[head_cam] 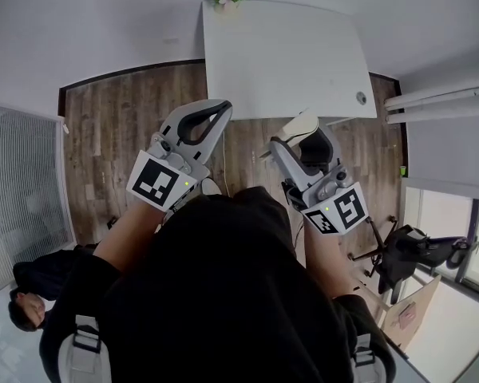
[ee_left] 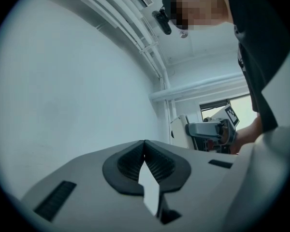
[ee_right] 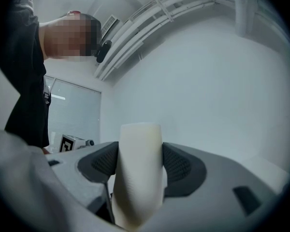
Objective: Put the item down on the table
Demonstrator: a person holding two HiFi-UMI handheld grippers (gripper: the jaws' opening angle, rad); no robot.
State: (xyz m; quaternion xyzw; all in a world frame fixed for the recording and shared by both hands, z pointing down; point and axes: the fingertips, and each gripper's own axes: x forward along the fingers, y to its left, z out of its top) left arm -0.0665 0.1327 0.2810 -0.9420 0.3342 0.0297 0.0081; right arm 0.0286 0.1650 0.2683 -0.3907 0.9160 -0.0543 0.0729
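Pads [ee_right: 182, 164] of the right gripper [ee_right: 140, 161] pinch a cream item [ee_right: 137, 178] from both sides; it stands upright between them, its top rising above the jaws. The item is 1 smooth, matte, off-white piece with rounded sides and a flat top, slightly wider at the top than lower down; its lower end is hidden inside the gripper. The left gripper [ee_left: 145, 143] is pressed together at the tips with nothing between them; only a diamond-shaped gap shows behind the tips. In the head view the person holds both grippers up in front of the chest; the item is in the air over the wooden floor [head_cam: 112, 126], just short of the near edge of the white table [head_cam: 287, 54], not resting on it.
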